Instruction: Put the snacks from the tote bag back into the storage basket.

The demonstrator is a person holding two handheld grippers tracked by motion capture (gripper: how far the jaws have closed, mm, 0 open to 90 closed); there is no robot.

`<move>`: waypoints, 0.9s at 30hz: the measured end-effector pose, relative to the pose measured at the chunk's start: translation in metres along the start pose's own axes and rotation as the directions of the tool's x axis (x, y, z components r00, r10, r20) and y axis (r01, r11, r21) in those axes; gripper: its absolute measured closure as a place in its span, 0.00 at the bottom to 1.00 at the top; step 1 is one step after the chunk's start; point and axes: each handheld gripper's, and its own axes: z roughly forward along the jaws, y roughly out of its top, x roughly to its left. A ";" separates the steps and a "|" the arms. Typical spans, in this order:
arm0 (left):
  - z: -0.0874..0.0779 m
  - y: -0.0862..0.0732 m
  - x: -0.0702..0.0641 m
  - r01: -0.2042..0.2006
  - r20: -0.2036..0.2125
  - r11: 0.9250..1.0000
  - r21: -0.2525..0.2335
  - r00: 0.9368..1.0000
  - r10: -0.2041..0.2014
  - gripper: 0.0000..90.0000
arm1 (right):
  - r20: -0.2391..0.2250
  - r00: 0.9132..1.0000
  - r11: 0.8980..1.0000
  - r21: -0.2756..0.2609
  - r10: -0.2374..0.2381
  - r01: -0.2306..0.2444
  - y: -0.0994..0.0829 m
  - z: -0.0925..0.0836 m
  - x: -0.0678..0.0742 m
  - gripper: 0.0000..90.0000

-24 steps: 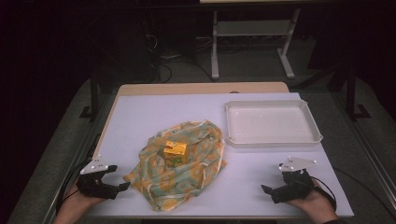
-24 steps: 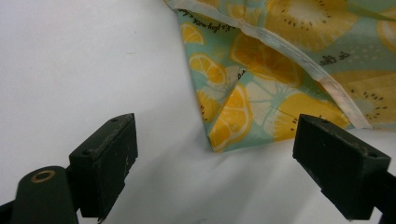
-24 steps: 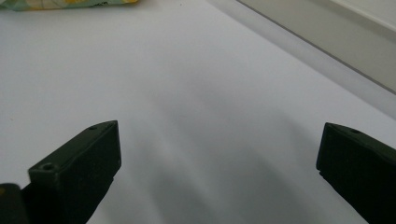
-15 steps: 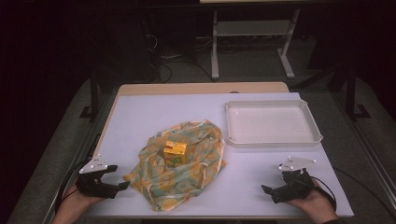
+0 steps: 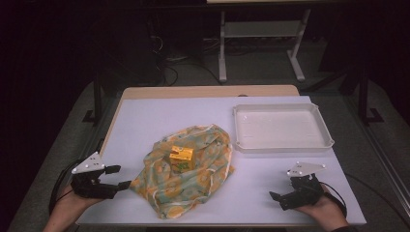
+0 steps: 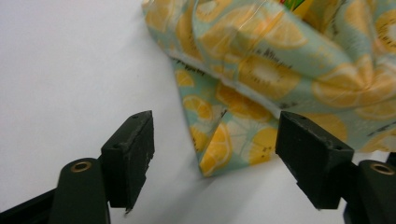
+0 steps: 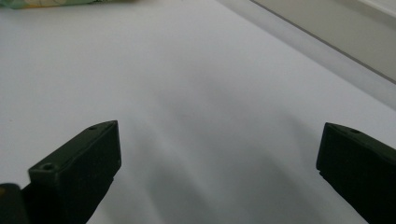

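Nothing looks started: the box (image 5: 181, 157) sits on the crumpled cloth (image 5: 188, 171) mid-table, tray (image 5: 283, 143) empty. Left gripper (image 5: 118, 177) gapes at the cloth's corner — right gripper (image 5: 276, 199) also wide, holding nothing.

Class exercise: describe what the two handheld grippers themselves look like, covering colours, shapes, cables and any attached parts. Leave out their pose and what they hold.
Both are matt black tools. The left gripper and right gripper each carry a pale grey three-cornered plate on top. A thin black cable loops away from each across the table. In the gripper views the jaws are chunky black blocks with small holes, and brass-ringed holes show on the left one's arms.
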 end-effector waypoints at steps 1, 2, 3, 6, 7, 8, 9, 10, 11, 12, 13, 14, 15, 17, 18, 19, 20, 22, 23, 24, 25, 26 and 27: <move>-0.001 0.003 0.000 -0.009 0.000 1.000 0.000 1.000 0.009 0.32 | 0.000 1.000 1.000 0.000 0.000 0.000 0.000 0.000 0.000 0.00; -0.003 0.008 -0.001 -0.021 0.007 1.000 -0.011 1.000 0.021 0.33 | -0.002 1.000 1.000 0.000 0.000 0.000 0.000 0.000 0.000 0.00; -0.003 0.008 -0.001 -0.021 0.007 1.000 -0.011 1.000 0.021 0.34 | -0.002 1.000 1.000 0.000 0.000 0.000 0.000 0.000 0.000 0.00; -0.004 0.017 -0.003 -0.033 0.023 0.999 -0.028 0.999 0.034 0.36 | -0.006 1.000 1.000 0.003 0.000 0.001 0.000 0.001 0.000 0.00; -0.004 0.020 -0.004 -0.036 0.030 0.999 -0.034 0.999 0.038 0.37 | -0.007 1.000 1.000 0.004 0.002 -0.002 0.001 0.001 0.000 0.00; -0.004 0.026 -0.005 -0.049 0.037 0.998 -0.037 0.998 0.050 0.37 | -0.007 1.000 1.000 0.005 0.003 -0.003 0.001 0.001 0.000 0.00; -0.004 0.026 -0.005 -0.049 0.037 0.998 -0.037 0.998 0.050 0.38 | -0.007 1.000 1.000 0.005 0.003 -0.003 0.001 0.001 0.000 0.00; -0.004 0.029 -0.006 -0.054 0.039 0.998 -0.041 0.998 0.055 0.38 | -0.007 1.000 1.000 0.005 0.002 -0.002 0.001 0.001 0.000 0.00; -0.003 0.033 -0.007 -0.065 0.041 0.997 -0.041 0.997 0.067 0.38 | -0.006 1.000 1.000 0.004 0.000 0.000 0.001 0.002 0.000 0.00; -0.003 0.035 -0.007 -0.071 0.042 0.996 -0.044 0.996 0.073 0.38 | -0.006 1.000 1.000 0.003 0.000 0.000 0.001 0.001 0.000 0.00; -0.002 0.042 -0.009 -0.079 0.047 0.995 -0.053 0.996 0.082 0.39 | -0.007 1.000 1.000 0.003 0.001 -0.001 0.001 0.002 0.000 0.00; -0.002 0.042 -0.009 -0.079 0.047 0.995 -0.053 0.996 0.082 0.39 | -0.007 1.000 1.000 0.003 0.001 -0.001 0.001 0.002 0.000 0.00; -0.001 0.047 -0.010 -0.095 0.050 0.994 -0.056 0.994 0.097 0.39 | -0.008 1.000 1.000 0.003 0.001 -0.001 0.001 0.002 0.000 0.00; 0.001 0.053 -0.012 -0.103 0.056 0.993 -0.064 0.993 0.106 0.39 | -0.008 1.000 1.000 0.003 0.001 -0.001 0.001 0.002 0.000 0.00; 0.003 0.060 -0.014 -0.119 0.064 0.991 -0.066 0.990 0.123 0.40 | -0.009 1.000 1.000 0.004 0.002 -0.002 0.001 0.002 0.000 0.00; 0.005 0.063 -0.015 -0.127 0.068 0.990 -0.067 0.989 0.131 0.40 | -0.009 1.000 1.000 0.004 0.001 -0.001 0.001 0.002 0.000 0.00; 0.007 0.067 -0.016 -0.138 0.071 0.988 -0.065 0.987 0.143 0.41 | -0.010 1.000 1.000 0.004 0.002 -0.002 0.001 0.002 0.000 0.00; 0.009 0.070 -0.018 -0.142 0.075 0.987 -0.069 0.986 0.147 0.41 | -0.010 1.000 1.000 0.004 0.002 -0.002 0.001 0.002 0.000 0.00; 0.011 0.074 -0.019 -0.150 0.078 0.986 -0.067 0.985 0.155 0.41 | -0.011 1.000 1.000 0.004 0.002 -0.002 0.001 0.002 0.000 0.00; 0.013 0.077 -0.020 -0.159 0.083 0.985 -0.067 0.983 0.165 0.41 | -0.012 1.000 1.000 0.004 0.003 -0.002 0.001 0.002 0.000 0.00; 0.017 0.083 -0.023 -0.169 0.088 0.983 -0.071 0.981 0.175 0.41 | -0.012 1.000 1.000 0.005 0.003 -0.002 0.001 0.002 0.000 0.00; 0.018 0.086 -0.023 -0.179 0.090 0.981 -0.068 0.979 0.185 0.42 | -0.012 1.000 1.000 0.005 0.002 -0.002 0.001 0.002 0.000 0.00; 0.018 0.086 -0.023 -0.179 0.090 0.981 -0.068 0.979 0.185 0.43 | -0.012 1.000 1.000 0.005 0.002 -0.002 0.001 0.002 0.000 0.00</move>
